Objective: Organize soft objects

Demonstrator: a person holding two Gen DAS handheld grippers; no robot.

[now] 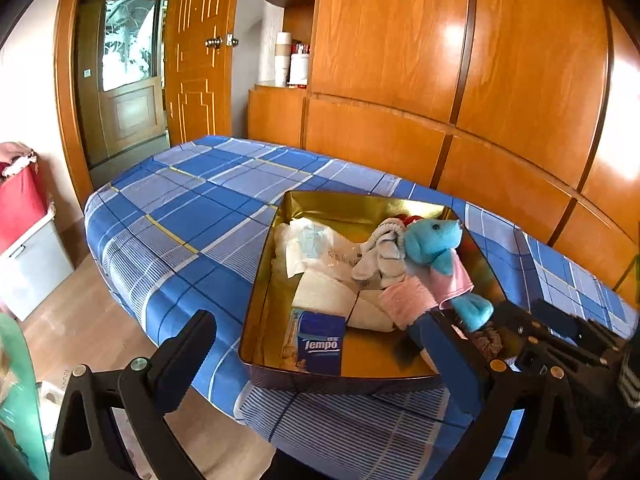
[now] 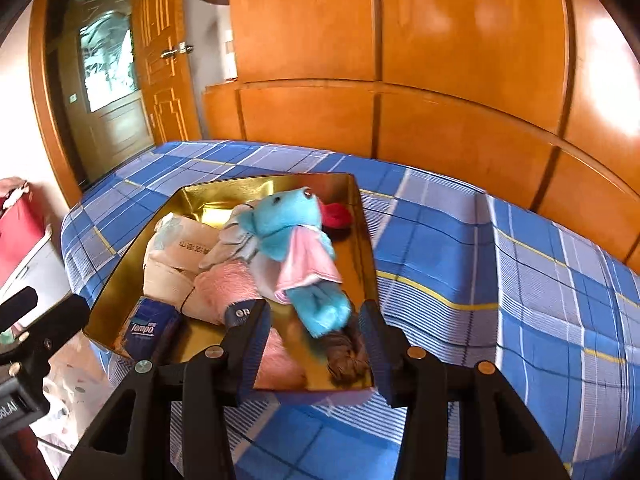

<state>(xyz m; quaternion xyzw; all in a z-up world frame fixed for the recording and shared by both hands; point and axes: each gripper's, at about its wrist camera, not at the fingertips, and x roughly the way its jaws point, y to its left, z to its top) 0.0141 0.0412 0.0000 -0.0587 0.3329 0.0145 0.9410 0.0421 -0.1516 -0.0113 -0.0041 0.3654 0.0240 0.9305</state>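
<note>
A gold tin box (image 1: 260,292) (image 2: 120,284) sits on the blue plaid bed (image 1: 180,208) (image 2: 500,260). In it lie a blue plush toy in a pink dress (image 1: 434,242) (image 2: 296,240), a grey sock (image 1: 380,254), a pink cloth (image 1: 408,300) (image 2: 232,288), white tissue packs (image 1: 316,252) (image 2: 184,248), a Tempo tissue pack (image 1: 320,340) (image 2: 150,326), a red item (image 2: 336,214) and a brown scrunchie (image 2: 346,354). My right gripper (image 2: 316,348) is open at the box's near edge, its fingers either side of the toy's feet and the scrunchie. My left gripper (image 1: 316,356) is open and empty in front of the box.
Wooden wardrobe panels (image 1: 460,80) stand behind the bed. An open wooden door (image 1: 200,48) is at the back left. A red and white storage bin (image 1: 24,232) stands on the floor at left. Bottles (image 1: 292,60) sit on a shelf.
</note>
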